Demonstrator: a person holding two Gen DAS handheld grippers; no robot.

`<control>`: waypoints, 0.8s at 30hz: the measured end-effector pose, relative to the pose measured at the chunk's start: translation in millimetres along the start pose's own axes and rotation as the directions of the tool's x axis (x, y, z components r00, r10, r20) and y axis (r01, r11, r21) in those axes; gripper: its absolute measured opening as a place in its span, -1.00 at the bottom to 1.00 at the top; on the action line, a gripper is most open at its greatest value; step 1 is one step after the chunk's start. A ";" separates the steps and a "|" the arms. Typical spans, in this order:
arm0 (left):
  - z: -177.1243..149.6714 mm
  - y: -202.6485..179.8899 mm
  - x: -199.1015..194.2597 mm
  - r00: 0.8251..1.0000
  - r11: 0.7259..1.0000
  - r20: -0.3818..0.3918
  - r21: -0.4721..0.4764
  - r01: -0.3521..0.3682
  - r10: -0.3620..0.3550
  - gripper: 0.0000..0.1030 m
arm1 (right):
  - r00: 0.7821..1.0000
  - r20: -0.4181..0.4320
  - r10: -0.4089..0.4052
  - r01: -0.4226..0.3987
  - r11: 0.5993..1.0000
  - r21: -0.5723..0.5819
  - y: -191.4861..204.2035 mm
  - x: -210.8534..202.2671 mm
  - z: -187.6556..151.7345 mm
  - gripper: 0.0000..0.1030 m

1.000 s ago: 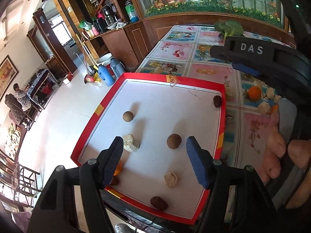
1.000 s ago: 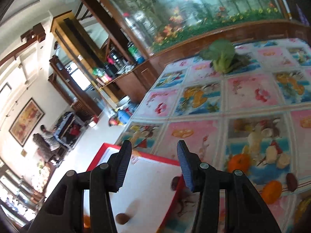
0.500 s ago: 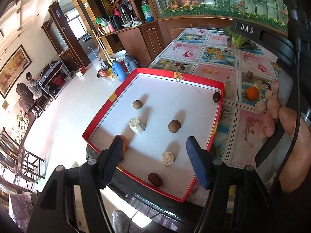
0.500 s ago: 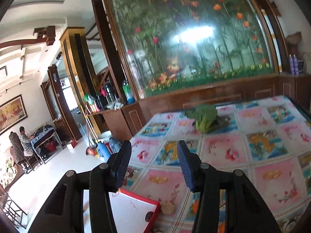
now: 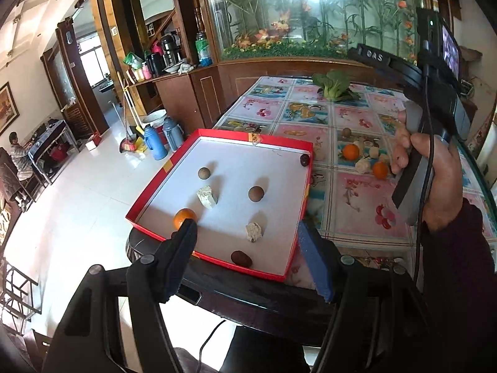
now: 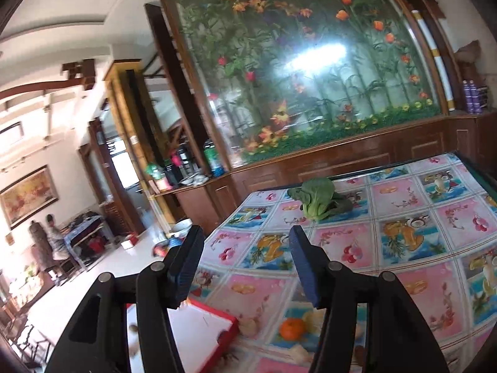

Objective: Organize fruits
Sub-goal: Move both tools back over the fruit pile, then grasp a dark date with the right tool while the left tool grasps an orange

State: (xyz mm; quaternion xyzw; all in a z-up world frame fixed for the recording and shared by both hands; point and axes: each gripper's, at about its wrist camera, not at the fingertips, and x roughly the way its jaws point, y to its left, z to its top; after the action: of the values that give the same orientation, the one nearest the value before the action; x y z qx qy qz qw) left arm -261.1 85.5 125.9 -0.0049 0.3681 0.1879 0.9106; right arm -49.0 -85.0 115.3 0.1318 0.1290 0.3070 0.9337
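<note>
A table with a fruit-print cloth fills the middle and right of the left wrist view, and the lower right of the right wrist view. On its near left corner lies a red tray with a white floor. A leafy green vegetable lies at the table's far edge, upper centre of the frame.

Inside the tray, well apart from each other, lie two round brown fruits, two pale rough chunks, an orange near the lower left corner, a dark oval fruit near the bottom edge and another dark one in the upper right corner. On the cloth right of the tray sit two more oranges, pale pieces and a small brown fruit.

The left gripper hangs at the bottom of its frame over the tray's near edge, jaws apart, nothing between them. The right gripper, held by a hand at the right of the left wrist view, has just been opening its jaws; they stand apart and empty.
</note>
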 end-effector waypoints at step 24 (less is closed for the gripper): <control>18.2 -55.1 75.9 0.906 0.881 0.022 0.241 0.406 -0.423 0.58 | 0.807 -0.562 -0.181 0.133 0.983 -0.125 -76.1 34.7 -81.8 -0.51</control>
State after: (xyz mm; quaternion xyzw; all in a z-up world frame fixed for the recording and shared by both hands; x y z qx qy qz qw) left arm -179.9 62.7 81.0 0.0291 0.3439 -0.0553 0.9369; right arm -7.3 -109.4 8.8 -0.0147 0.4006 0.2589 0.8788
